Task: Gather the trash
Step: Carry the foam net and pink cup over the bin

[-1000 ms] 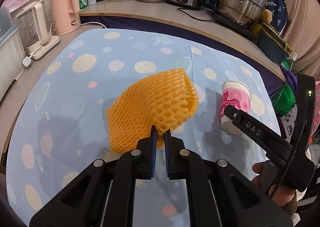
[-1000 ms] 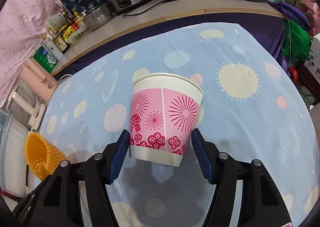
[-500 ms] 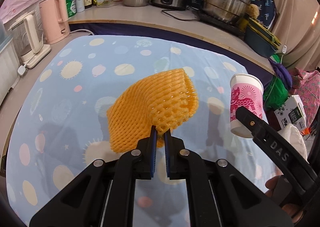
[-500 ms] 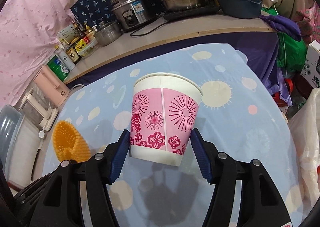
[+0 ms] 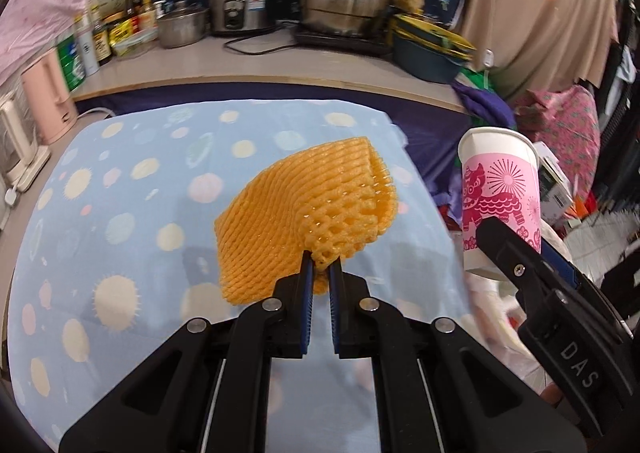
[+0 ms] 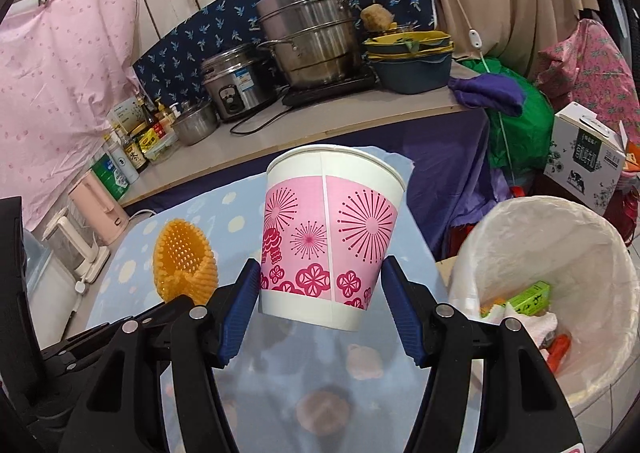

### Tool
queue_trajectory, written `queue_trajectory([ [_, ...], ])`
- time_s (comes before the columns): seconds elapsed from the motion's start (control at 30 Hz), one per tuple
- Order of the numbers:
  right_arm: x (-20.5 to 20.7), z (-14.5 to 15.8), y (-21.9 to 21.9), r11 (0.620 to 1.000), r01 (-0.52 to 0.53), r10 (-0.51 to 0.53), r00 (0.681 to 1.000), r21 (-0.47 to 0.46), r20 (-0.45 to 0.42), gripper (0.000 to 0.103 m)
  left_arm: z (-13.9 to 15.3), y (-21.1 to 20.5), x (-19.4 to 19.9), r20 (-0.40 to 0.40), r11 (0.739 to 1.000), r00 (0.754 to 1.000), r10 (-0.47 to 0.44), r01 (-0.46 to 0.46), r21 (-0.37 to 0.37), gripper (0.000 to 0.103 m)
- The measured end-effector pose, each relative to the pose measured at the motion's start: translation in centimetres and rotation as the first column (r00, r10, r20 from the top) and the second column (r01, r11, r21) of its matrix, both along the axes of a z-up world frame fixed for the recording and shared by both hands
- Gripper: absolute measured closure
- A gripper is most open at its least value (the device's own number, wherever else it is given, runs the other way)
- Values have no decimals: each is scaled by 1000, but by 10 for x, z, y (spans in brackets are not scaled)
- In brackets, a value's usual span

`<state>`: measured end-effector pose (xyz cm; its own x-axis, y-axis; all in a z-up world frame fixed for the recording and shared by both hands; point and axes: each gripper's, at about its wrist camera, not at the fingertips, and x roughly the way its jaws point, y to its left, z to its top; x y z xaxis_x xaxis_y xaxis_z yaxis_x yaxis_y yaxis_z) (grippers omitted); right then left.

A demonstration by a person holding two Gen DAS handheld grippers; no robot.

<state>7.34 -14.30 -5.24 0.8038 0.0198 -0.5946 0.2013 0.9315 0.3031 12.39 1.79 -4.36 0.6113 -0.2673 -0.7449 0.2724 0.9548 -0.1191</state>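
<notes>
A: Lettering first. "DAS" in pale capitals runs along the black body of the right hand-held gripper, seen from the left wrist. The white carton with dark flower print, far to the right of that hand-held gripper, carries printed characters too small to read. Bottle labels at the back of the worktop are also unreadable.

B: And the cup's print?

A: The white paper cup with a pink band shows magenta starbursts and blossoms from the right wrist; from the left wrist it shows a magenta lion-like beast. No words on it.

B: How does the right hand-held gripper stand?

A: Spread about halfway, its blue pads pressed against the cup's lower sides. The cup is upright, lifted clear of the light blue tablecloth with pale dots and suns.

B: The left one?

A: The left hand-held gripper is clenched almost fully, pinching a corner of the orange foam fruit net. The net fans out ahead of the fingertips, held above the cloth.

B: Where is the bin?

A: The round bin lined with a white plastic bag sits low, right of the right hand-held gripper, past the worktop's edge. Inside it lie a small green box, crumpled white paper and something orange-red.
</notes>
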Motion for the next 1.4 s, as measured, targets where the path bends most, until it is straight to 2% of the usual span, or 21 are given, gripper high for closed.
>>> queue_trajectory([
  [0.33, -56, 9, -63, 991, 134, -133, 991, -16, 28, 43, 15, -79, -36, 37, 988, 987, -154, 153, 17, 96],
  [0.77, -98, -1, -126, 964, 264, -264, 964, -13, 21, 43, 20, -150, -58, 54, 964, 963, -265, 264, 35, 96],
  [1.07, -108, -21, -158, 947, 320, -320, 947, 6, -23, 43, 14, -181, -65, 46, 951, 950, -309, 308, 30, 96],
  [1.4, -110, -36, -181, 936, 351, -349, 936, 27, -53, 43, 4, -215, -69, 37, 936, 936, -349, 346, 58, 96],
])
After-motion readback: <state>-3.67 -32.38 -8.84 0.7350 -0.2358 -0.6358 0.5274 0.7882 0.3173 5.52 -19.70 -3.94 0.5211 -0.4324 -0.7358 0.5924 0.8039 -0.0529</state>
